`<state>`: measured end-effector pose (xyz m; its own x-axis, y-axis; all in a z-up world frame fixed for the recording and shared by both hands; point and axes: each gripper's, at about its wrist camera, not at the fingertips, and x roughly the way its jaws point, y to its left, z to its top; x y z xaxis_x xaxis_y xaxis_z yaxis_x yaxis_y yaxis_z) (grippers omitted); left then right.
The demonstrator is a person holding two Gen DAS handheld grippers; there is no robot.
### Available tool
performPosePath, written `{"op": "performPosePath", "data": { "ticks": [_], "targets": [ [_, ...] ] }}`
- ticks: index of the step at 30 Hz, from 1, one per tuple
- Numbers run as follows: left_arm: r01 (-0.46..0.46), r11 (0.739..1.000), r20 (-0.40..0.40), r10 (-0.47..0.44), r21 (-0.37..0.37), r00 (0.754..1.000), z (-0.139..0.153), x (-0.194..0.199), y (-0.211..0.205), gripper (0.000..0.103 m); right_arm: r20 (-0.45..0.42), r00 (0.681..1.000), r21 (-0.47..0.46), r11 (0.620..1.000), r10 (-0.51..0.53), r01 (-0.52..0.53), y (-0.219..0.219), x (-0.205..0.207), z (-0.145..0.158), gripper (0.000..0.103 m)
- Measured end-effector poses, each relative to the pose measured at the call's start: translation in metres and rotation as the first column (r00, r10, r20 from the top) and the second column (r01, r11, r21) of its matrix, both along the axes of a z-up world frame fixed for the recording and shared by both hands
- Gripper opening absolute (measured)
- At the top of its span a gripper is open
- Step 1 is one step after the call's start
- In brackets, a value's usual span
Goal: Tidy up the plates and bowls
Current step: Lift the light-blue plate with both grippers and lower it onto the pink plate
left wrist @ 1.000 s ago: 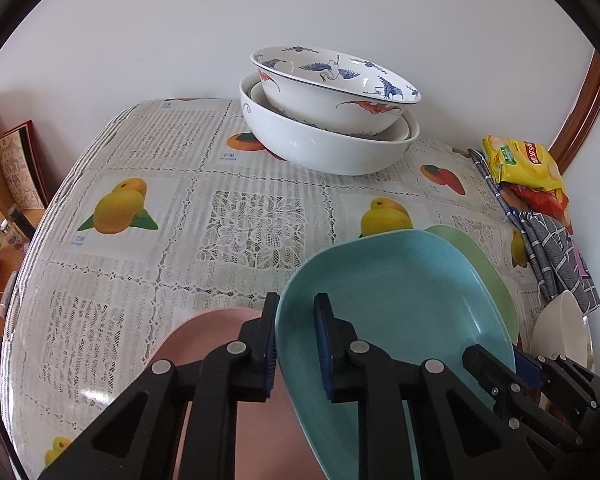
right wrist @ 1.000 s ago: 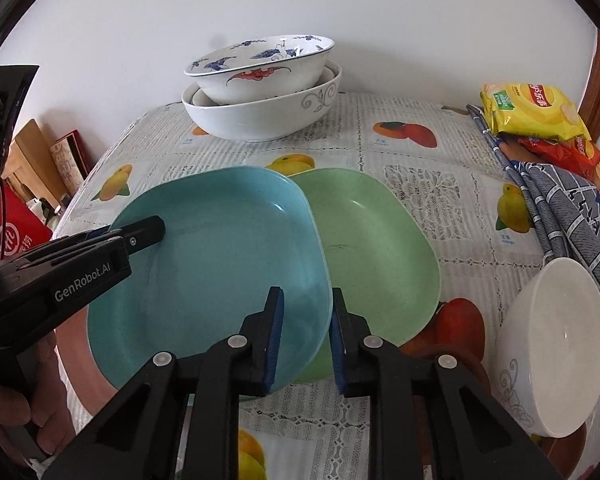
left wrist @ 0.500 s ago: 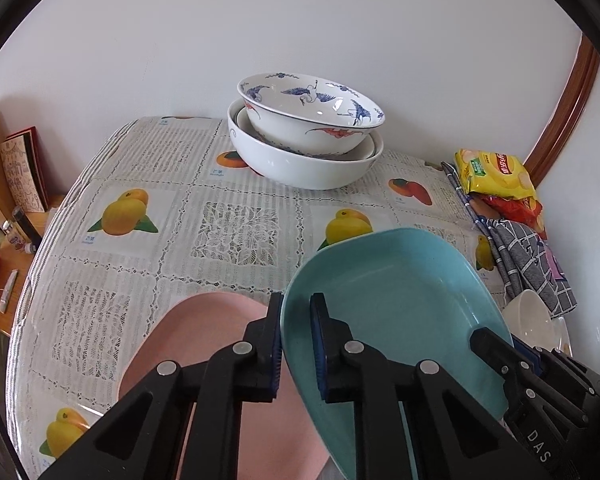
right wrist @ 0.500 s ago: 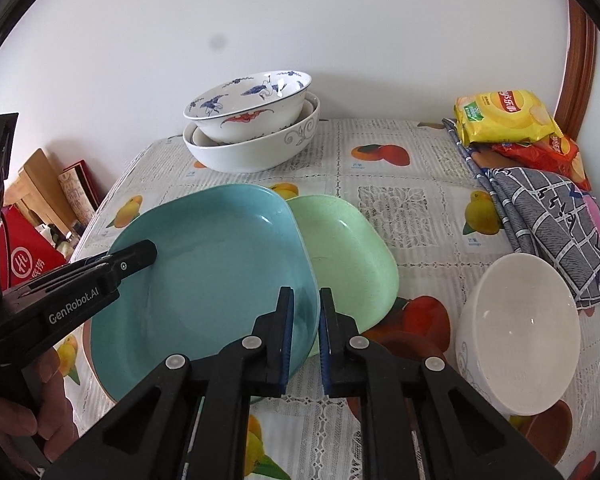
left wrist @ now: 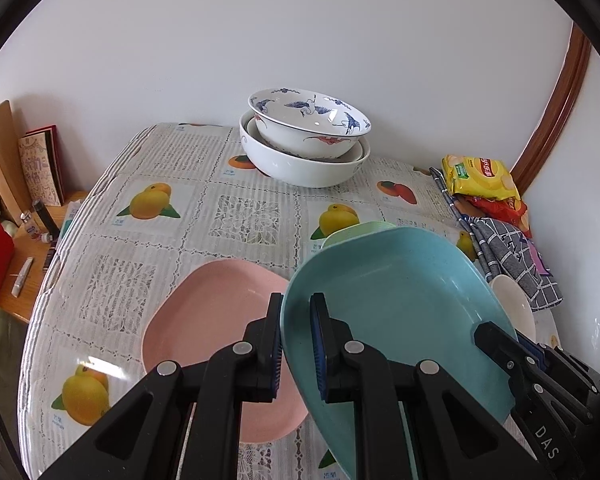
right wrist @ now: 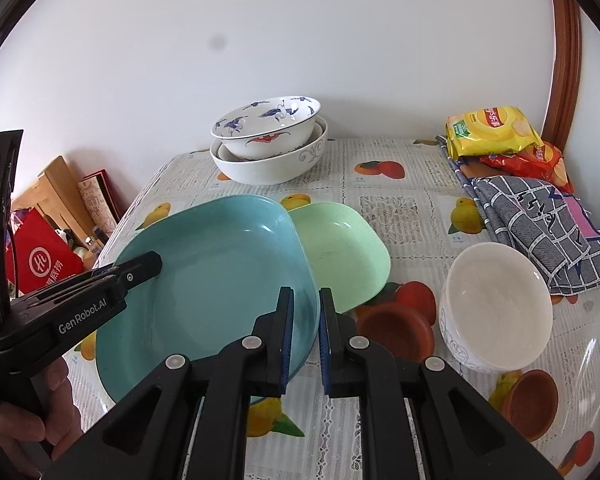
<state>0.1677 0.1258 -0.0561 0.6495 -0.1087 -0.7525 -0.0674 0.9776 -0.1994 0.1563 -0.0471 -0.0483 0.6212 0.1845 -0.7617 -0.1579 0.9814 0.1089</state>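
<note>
A blue plate [left wrist: 400, 292] [right wrist: 212, 272] hangs tilted above the table, held at two opposite rims. My left gripper [left wrist: 296, 304] [right wrist: 148, 264] is shut on its left rim, and my right gripper [right wrist: 306, 298] [left wrist: 496, 332] is shut on its right rim. Under it a pink plate [left wrist: 216, 308] lies on the tablecloth. A green plate [right wrist: 340, 248] [left wrist: 356, 230] lies just beyond, partly hidden by the blue one. A plain white bowl [right wrist: 496, 300] [left wrist: 514, 304] stands to the right. At the back, a blue-patterned bowl sits nested in a larger white bowl [left wrist: 304, 148] [right wrist: 268, 148].
Yellow and red snack packets [right wrist: 492, 132] and a checked cloth [right wrist: 540, 220] lie along the right side by the wall. The table's left edge [left wrist: 60, 256] drops to a low wooden shelf with books and a red bag [right wrist: 44, 264]. A hand [right wrist: 40, 420] holds the left gripper's handle.
Both grippers have risen and drawn back with the blue plate between them. More of the pink plate now shows beneath it, and the bowl stack looks farther off.
</note>
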Motion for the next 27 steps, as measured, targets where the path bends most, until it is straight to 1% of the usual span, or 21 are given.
{"op": "performPosePath", "data": {
  "ticks": [8, 17, 21, 27],
  "targets": [
    [-0.024, 1.000, -0.014, 0.024, -0.012, 1.000, -0.010, -0.024, 0.012, 0.013, -0.013, 1.000, -0.007, 1.000, 0.020, -0.020, 0.013, -0.021, -0.006, 0.012],
    [-0.087, 0.996, -0.053, 0.086, -0.019, 0.995, -0.032, -0.048, 0.044, 0.013, -0.058, 0.995, 0.012, 0.996, 0.083, -0.083, 0.043, -0.032, -0.025, 0.012],
    [-0.116, 0.993, -0.070, 0.114, -0.022, 0.991, -0.040, -0.052, 0.058, 0.013, -0.074, 0.991, 0.010, 0.993, 0.114, -0.113, 0.056, -0.033, -0.033, 0.012],
    [-0.144, 0.989, -0.082, 0.141, -0.024, 0.987, -0.046, -0.050, 0.071, 0.013, -0.084, 0.987, 0.008, 0.990, 0.140, -0.140, 0.070, -0.029, -0.039, 0.012]
  ]
}}
